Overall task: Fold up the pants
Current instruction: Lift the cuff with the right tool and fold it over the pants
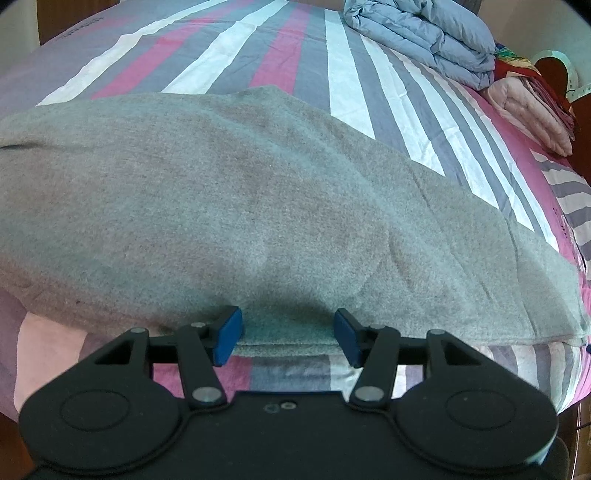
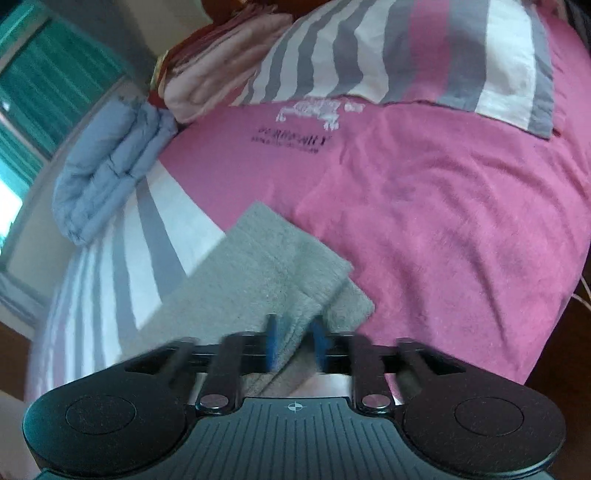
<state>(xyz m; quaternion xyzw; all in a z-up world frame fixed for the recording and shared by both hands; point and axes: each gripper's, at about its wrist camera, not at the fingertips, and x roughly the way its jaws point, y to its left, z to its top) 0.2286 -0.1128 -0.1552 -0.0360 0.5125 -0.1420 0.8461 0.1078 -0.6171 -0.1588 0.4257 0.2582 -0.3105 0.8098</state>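
Two tongs work on one pair of grey pants; the left gripper [image 1: 288, 334] stands released, its blue pads [image 1: 229, 336] wide apart, with the near folded edge of the pants [image 1: 229, 206] lying in the gap between them and neither pad pressing the cloth; whether the pad tips touch the fleece I cannot tell. The right gripper [image 2: 295, 343] is narrowed, its two blue pads close on either side of a ridge of the same pants [image 2: 273, 266], so it looks to be grasping the cloth, though the picture is blurred by motion there.

Just ahead of the left tongs the pants spread as a broad, soft, nubbly fleece sheet, thick and matte, with one curved seam running off to the right and a doubled lower edge; ahead of the right tongs one narrower end of the pants shows a ribbed band and a squared corner lying in two layers.

Beyond both lies the bedsheet [image 1: 280, 62], smooth cotton in pink, grey and white stripes; ahead and to the right of the right tongs it is plain pink with a small white print and dark lettering. Farther off, ahead-right of the left tongs, sits one puffy light-blue quilted duvet [image 1: 421, 33], folded into rolls; beside it one pale pink folded blanket [image 1: 532, 110]; one striped pillow [image 2: 406, 48] lies far ahead of the right tongs.
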